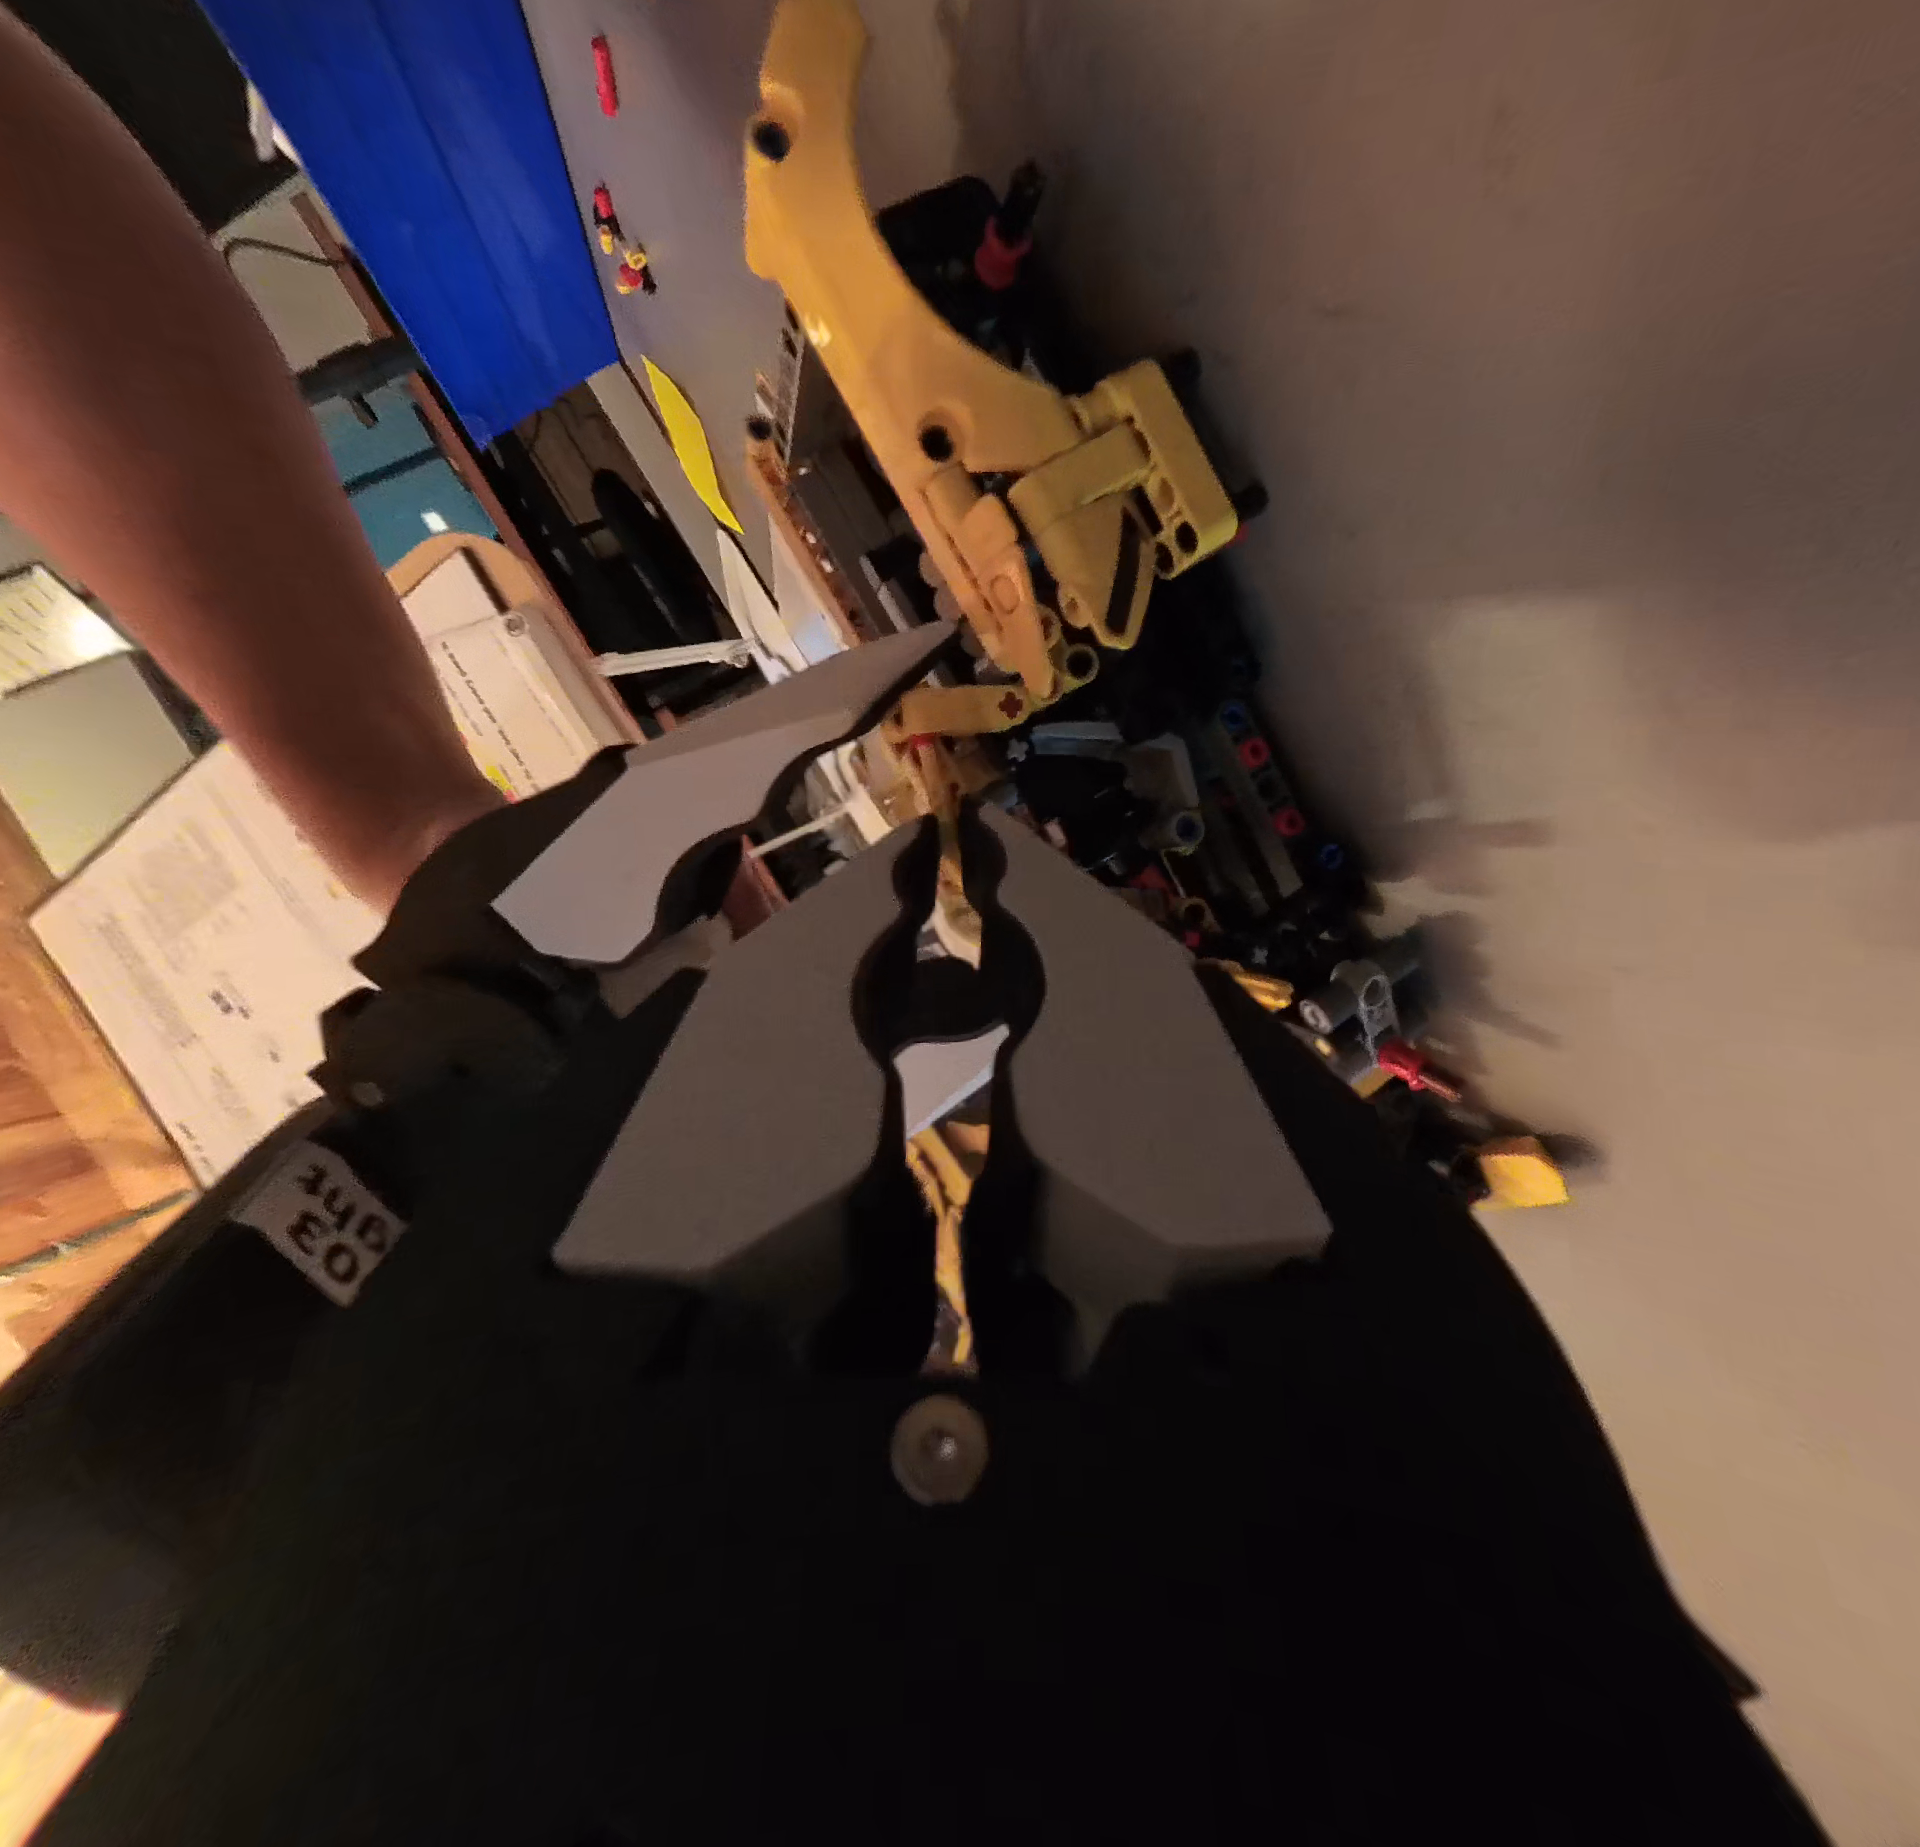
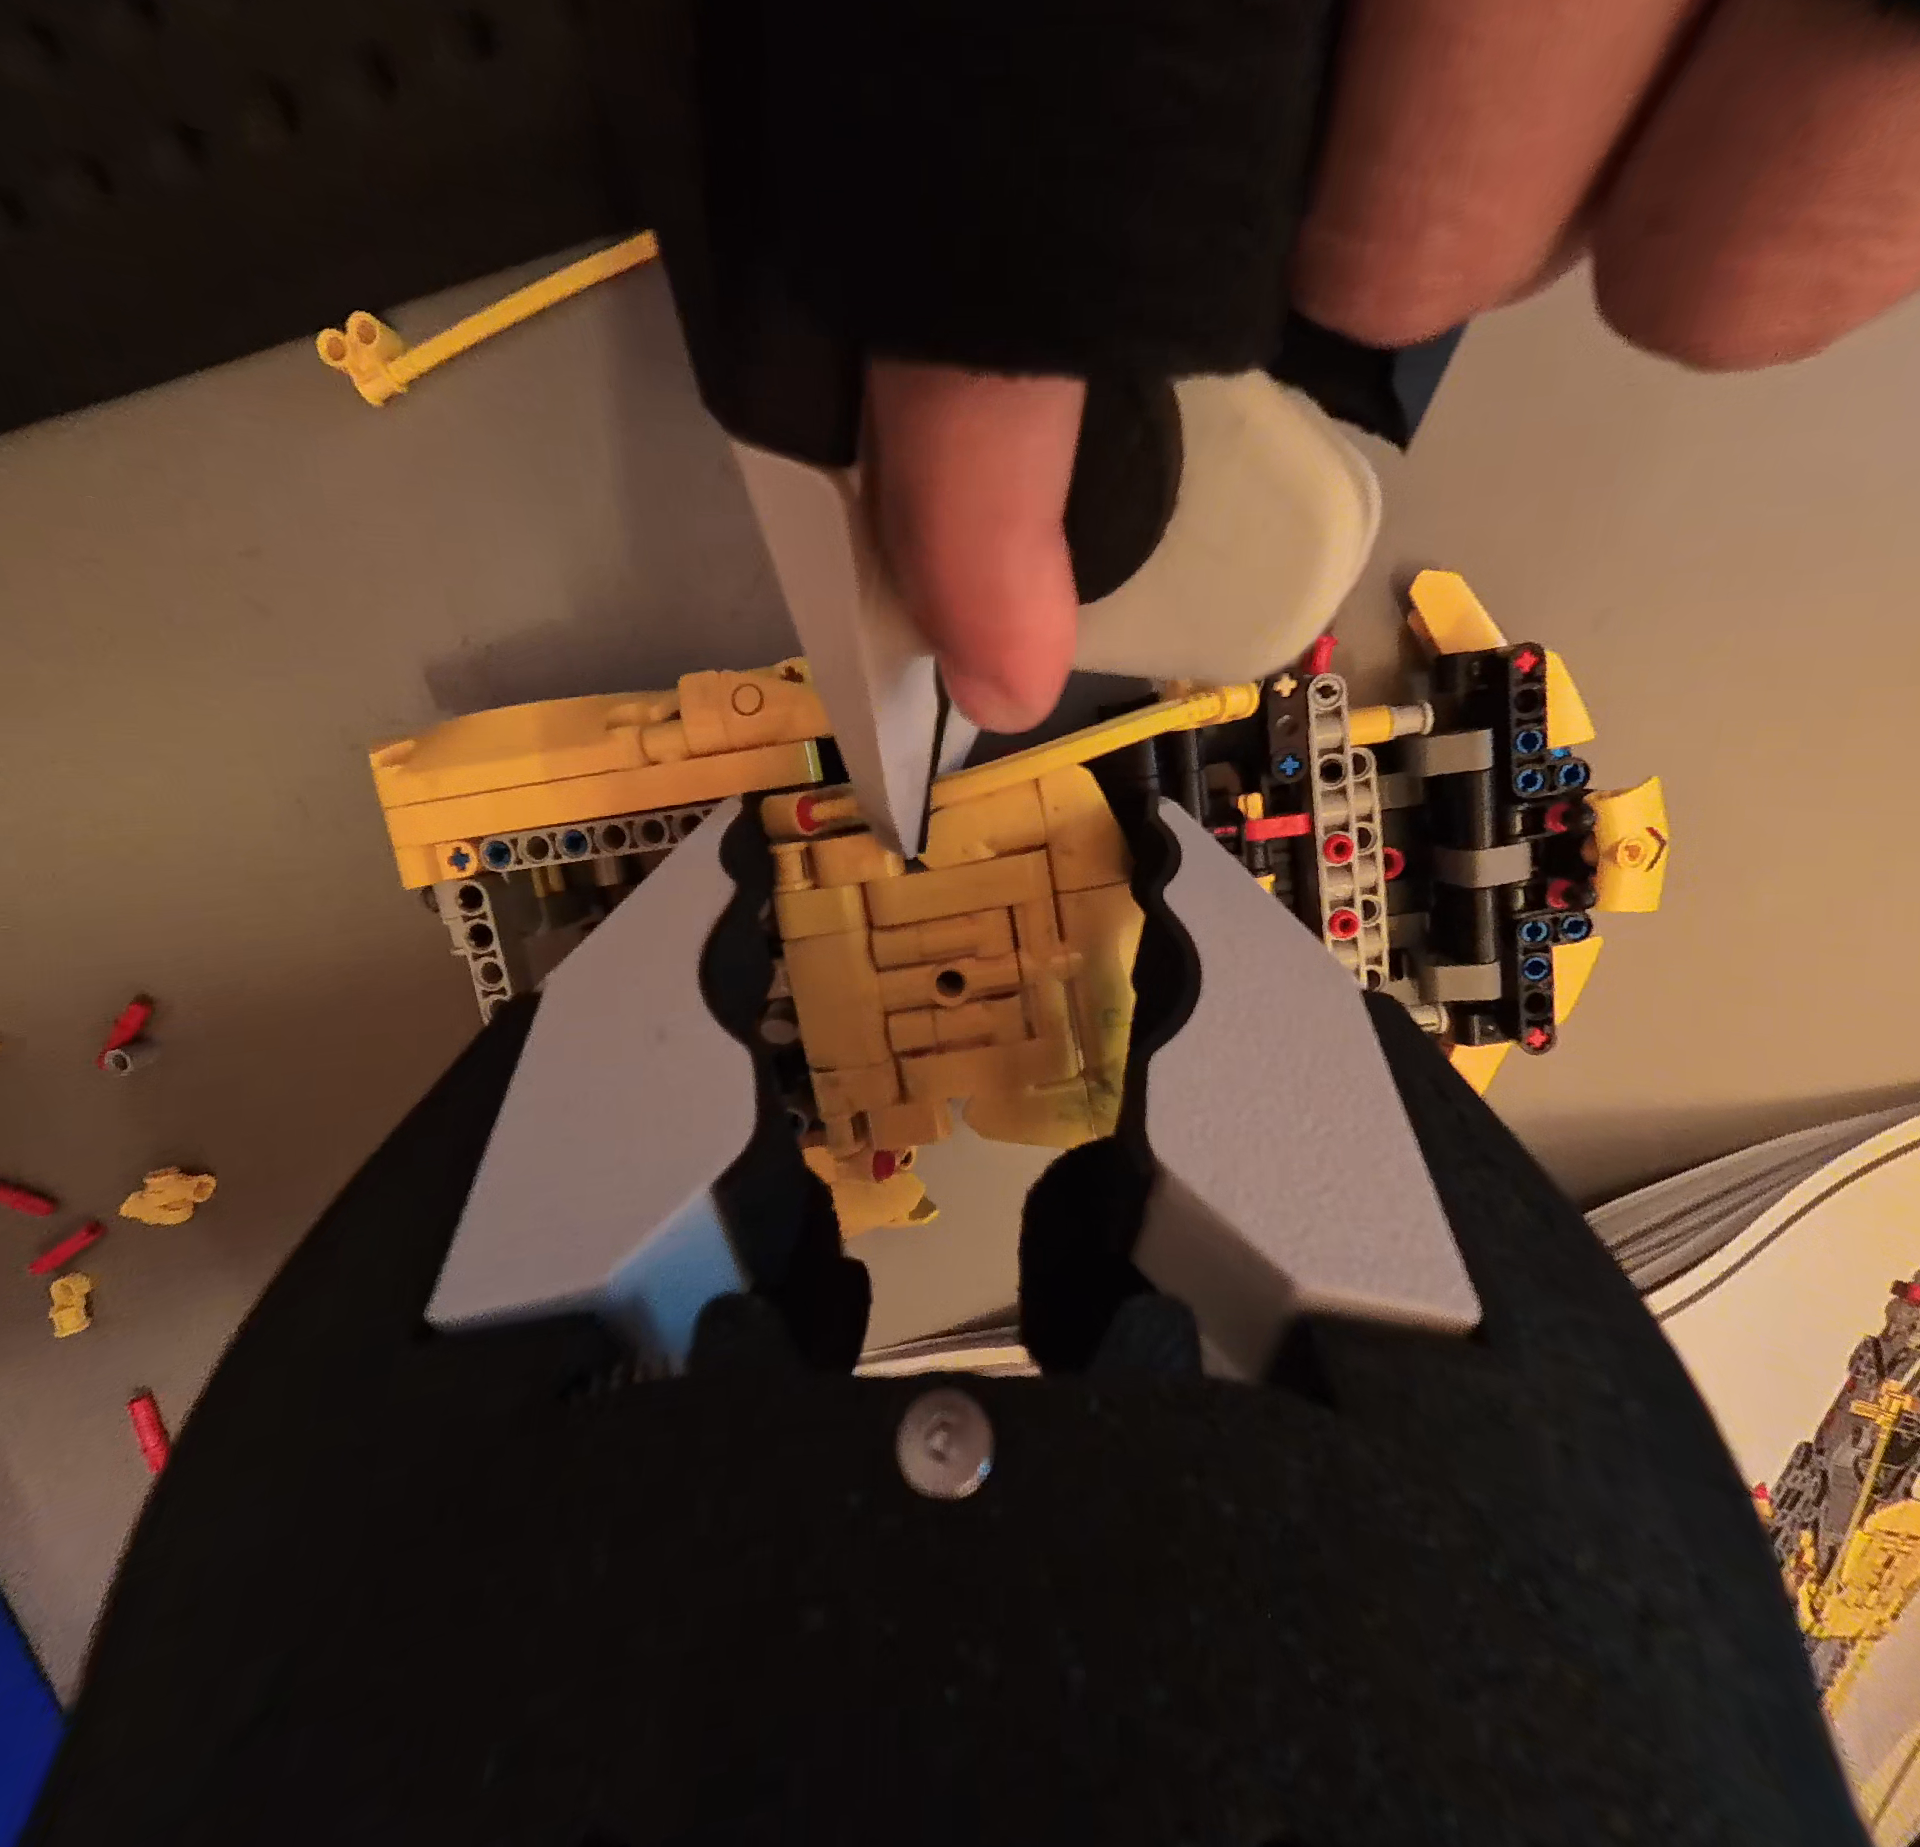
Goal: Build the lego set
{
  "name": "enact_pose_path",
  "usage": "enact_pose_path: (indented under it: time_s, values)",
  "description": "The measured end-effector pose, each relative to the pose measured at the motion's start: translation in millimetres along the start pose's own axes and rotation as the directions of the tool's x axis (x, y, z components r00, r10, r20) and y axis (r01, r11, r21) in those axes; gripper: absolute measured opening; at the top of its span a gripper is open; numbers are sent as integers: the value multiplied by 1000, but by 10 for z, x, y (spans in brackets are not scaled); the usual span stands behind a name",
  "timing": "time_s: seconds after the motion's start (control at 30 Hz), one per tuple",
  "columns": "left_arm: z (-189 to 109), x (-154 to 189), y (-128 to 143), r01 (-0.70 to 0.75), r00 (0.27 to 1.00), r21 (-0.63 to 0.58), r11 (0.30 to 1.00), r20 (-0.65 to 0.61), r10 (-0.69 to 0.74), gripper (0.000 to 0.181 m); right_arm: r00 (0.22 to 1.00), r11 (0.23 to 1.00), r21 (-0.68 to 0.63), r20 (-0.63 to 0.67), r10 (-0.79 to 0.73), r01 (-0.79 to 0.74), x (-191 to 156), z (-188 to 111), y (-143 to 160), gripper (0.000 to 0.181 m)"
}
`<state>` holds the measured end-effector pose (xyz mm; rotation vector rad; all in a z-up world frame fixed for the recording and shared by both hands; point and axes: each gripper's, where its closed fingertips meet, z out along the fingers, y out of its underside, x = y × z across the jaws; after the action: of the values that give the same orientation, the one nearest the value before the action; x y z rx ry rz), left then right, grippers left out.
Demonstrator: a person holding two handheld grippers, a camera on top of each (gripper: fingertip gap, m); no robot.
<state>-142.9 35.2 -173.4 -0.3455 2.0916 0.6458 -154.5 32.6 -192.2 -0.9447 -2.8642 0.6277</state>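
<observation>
Lego model (image 2: 935, 966) lies flat on the grey table (image 2: 260, 654), yellow cab block in the centre and black-and-grey chassis running off to 3 o'clock.

Right gripper (image 2: 951, 831) is spread wide, one jaw on each side of the cab block. Reads as bracing the model so it can't slide (can't tell if the pads actually touch it).

Left gripper (image 2: 914, 841) comes in from 12 o'clock, jaws pinched together at the top edge of the block, right where the thin yellow axle (image 2: 1070, 743) ends. My guess is it's holding that axle end, steering it into a hole. From the left wrist view a yellow sliver sits in the gap of the left gripper (image 1: 951, 831), which fits.

Spare parts are parked clear of the work: red pins (image 2: 130, 1028) at 9 o'clock, a yellow connector on a second axle (image 2: 358, 348) at 10. Instruction booklet (image 2: 1766, 1278) is open at 4 o'clock, in easy view.

Hidden:
- The target hole sits under the left fingertips.
- The person's hand (image 2: 977, 571) covers the model's top middle.
- The left wrist view is motion-blurred, so chassis detail is mush.
</observation>
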Motion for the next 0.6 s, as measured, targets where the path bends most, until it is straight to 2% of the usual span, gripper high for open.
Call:
enact_pose_path:
  time_s: [0.13, 0.4, 0.6]
  values:
    - [2, -7, -3, 84, 996, 2, 996, 12, -84, 3, 1000, 1000, 12, 3, 13, -13, 3, -1, -5, 69]
    - [17, -6, 46, 137, 987, -53, 989, 96, -131, 3, 996, 997, 23, -50, 76, -75, 66, -29, 12, 71]
    - [-10, -29, 56, 109, 989, -48, 993, 104, -104, 3, 992, 992, 3, -36, 124, -124, 63, -50, 17, 70]
